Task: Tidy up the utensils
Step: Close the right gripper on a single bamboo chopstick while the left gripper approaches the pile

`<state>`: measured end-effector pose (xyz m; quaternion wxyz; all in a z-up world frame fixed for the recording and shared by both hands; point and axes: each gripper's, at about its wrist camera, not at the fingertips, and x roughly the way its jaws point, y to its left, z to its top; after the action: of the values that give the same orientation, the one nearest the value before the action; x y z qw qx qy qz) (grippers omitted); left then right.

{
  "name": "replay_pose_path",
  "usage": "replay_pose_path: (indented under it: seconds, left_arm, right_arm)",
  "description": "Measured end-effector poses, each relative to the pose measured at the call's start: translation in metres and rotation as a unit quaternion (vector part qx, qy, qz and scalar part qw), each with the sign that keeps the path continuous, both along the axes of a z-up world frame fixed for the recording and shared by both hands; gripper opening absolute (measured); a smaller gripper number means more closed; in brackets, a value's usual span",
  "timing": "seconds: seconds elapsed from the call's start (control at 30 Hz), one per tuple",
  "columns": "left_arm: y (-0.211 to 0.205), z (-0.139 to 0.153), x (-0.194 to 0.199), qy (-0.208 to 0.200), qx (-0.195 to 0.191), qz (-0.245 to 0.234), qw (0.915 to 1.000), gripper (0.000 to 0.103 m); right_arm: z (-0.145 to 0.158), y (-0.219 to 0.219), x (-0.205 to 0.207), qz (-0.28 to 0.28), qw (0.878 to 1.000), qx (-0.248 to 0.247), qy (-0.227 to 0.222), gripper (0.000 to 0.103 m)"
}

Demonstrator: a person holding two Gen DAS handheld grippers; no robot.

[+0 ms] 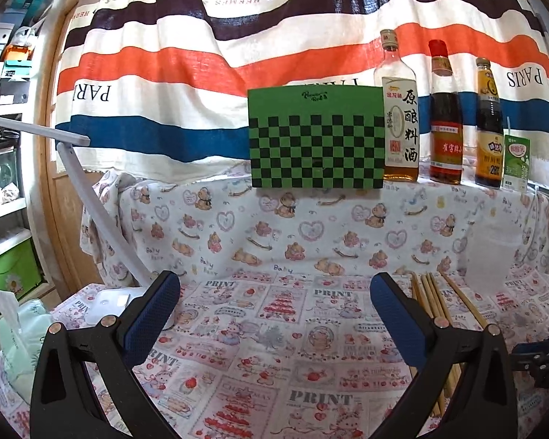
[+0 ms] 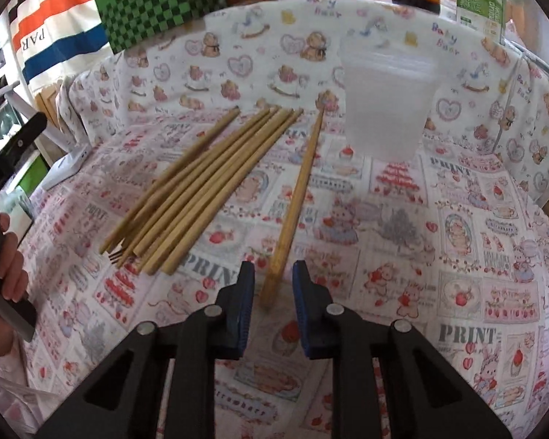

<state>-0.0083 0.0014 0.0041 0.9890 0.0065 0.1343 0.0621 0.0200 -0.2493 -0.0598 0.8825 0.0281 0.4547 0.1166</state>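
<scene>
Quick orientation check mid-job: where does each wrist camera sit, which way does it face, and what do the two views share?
Left wrist: on the left gripper, jaws wide with nothing between them, looking nearly level across the table at the green checkered box and bottles.
Right wrist: on the right gripper, tilted down at the table; a single chopstick lies between its narrowed jaws, no contact visible. A hand shows at the left edge.
Shared: chopstick bundle, plastic cup, the checkered box, the bottles.

My left gripper (image 1: 274, 314) sits level with its jaws spread wide and nothing between them. My right gripper (image 2: 273, 289) tips downward, jaws narrowed to a small gap. A hand (image 2: 7, 256) grips the left handle.
</scene>
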Motion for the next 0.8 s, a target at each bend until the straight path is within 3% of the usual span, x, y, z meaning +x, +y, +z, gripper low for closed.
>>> replay_pose_path:
  seconds: [0.1,0.2,0.33,0.47,0.53,0.6,0.7,0.8]
  left_arm:
    - [-0.001,-0.001,0.001,0.009,-0.001,-0.009,0.9999,0.103]
    - [-0.004,-0.004,0.008,0.034,-0.002,-0.022,0.9992,0.103]
    - [-0.008,-0.008,0.015,0.084,-0.014,-0.055,0.9949,0.103]
    - [-0.015,-0.008,0.017,0.109,-0.034,-0.105,0.9879,0.103]
    - [-0.017,-0.009,0.022,0.14,-0.076,-0.131,0.9785,0.095]
    - [-0.024,-0.015,0.03,0.189,-0.114,-0.164,0.9614,0.075]
    - [-0.043,-0.028,0.04,0.257,-0.131,-0.198,0.9368,0.049]
    - [-0.063,-0.04,0.045,0.293,-0.122,-0.209,0.9249,0.044]
  right_arm:
    - [0.001,0.002,0.0,-0.004,1.0,-0.015,0.0,0.018]
    - [0.001,0.005,-0.001,-0.013,0.999,-0.037,-0.003,0.009]
    - [0.002,-0.006,0.0,-0.029,1.0,-0.013,-0.004,0.007]
    - [0.017,-0.017,-0.007,-0.049,0.997,0.004,-0.057,0.007]
    - [0.025,-0.023,-0.011,-0.055,0.995,0.023,-0.077,0.007]
    - [0.031,-0.029,-0.015,-0.061,0.993,0.035,-0.093,0.006]
    - [0.035,-0.034,-0.016,-0.069,0.992,0.041,-0.101,0.006]
    - [0.035,-0.036,-0.015,-0.075,0.992,0.045,-0.095,0.006]
